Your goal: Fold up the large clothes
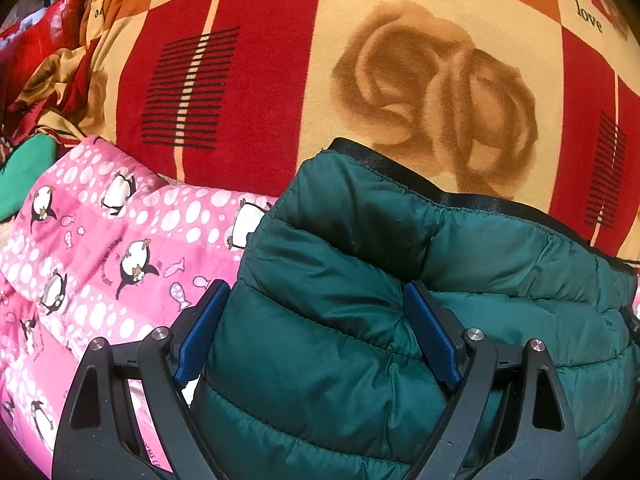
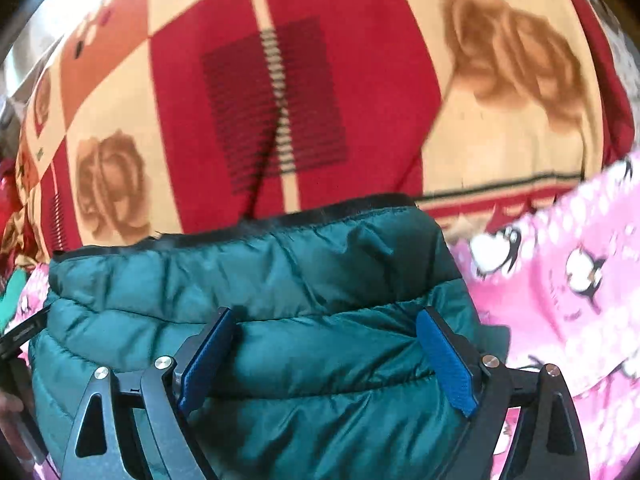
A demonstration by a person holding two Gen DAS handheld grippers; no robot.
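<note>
Jacket (image 1: 340, 280) between both grippers' spread fingers (pink quilt (image 1: 100, 248) beneath)

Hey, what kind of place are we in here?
Probably a bedroom at home: a rose-print "love" blanket spread like bedding, a green puffer jacket on a pink penguin quilt, and rumpled bedding heaped alongside.

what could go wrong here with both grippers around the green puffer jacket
The green puffer jacket is slick and bulky. Both the left gripper and right gripper stand wide with padding bulging between the fingers, so a thin pinch could slip out.

The pink penguin quilt lies right beside and under the jacket, so a finger might snag it too.

The right view is blurred, so its hold is hard to judge.
</note>
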